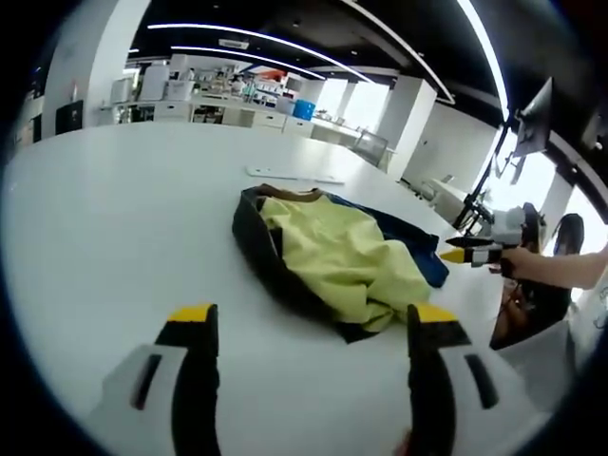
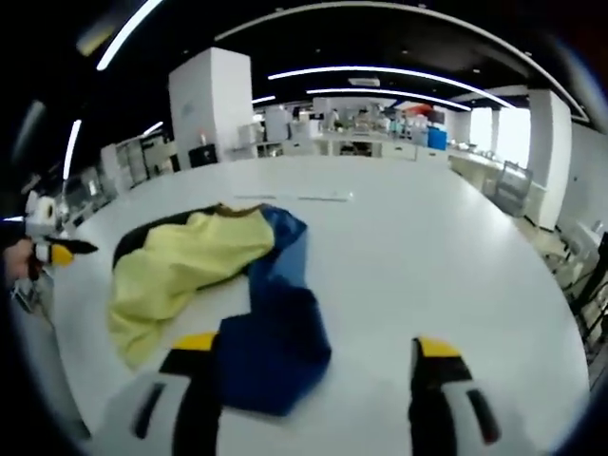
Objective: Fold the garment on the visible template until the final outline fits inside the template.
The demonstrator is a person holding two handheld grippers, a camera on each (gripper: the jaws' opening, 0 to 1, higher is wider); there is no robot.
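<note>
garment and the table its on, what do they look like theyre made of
The garment looks like thin woven fabric, perhaps a light jacket: it lies crumpled in soft folds, with a matte yellow lining, blue panels and a dark outer layer. The exact fibre cannot be told. The table looks like a smooth white laminate or painted board, slightly glossy, with an even, seamless surface.

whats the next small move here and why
Probably bring the right tongs down onto the blue sleeve just ahead of them. Both tongs stand open and hold nothing, the left tongs short of the garment, which lies crumpled on the table, yellow lining up, not yet folded.
</note>
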